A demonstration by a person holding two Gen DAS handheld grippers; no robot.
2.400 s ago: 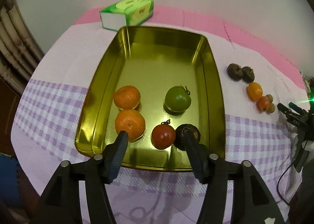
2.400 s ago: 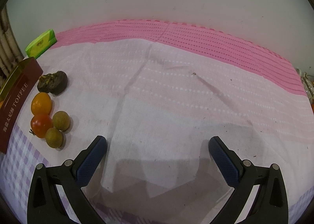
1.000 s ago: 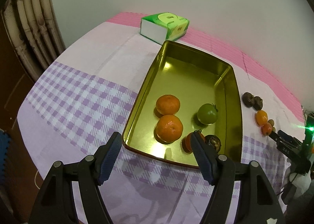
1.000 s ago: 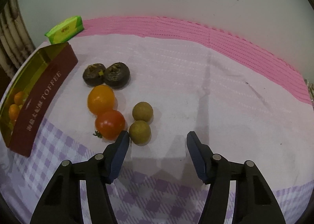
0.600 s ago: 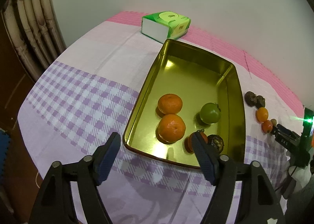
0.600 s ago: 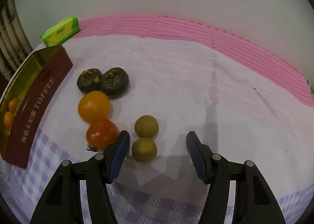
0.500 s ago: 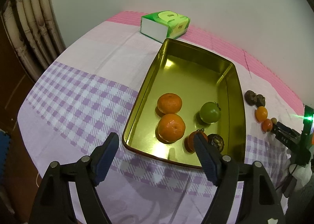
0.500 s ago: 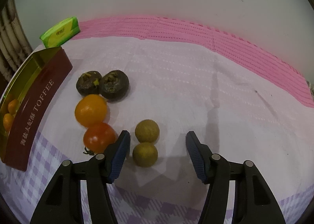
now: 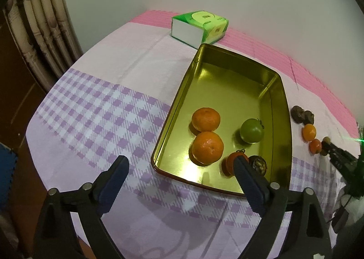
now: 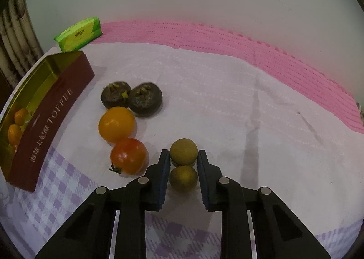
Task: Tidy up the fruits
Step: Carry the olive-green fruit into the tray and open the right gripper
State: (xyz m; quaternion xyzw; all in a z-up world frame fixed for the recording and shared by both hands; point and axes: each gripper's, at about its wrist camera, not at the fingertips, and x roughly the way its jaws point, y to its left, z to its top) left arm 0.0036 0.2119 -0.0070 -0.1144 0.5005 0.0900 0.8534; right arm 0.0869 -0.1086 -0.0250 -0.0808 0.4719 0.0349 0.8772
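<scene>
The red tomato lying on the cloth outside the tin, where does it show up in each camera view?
Left wrist view: the red tomato is at the far right edge, right of the gold tin.
Right wrist view: the red tomato is left of centre, just left of the right claw.
Shared landmark: the green tissue pack.

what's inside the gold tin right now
In the gold tin: two oranges, a green tomato, a red tomato and a dark round fruit. The left gripper's finger partly covers those last two.
</scene>
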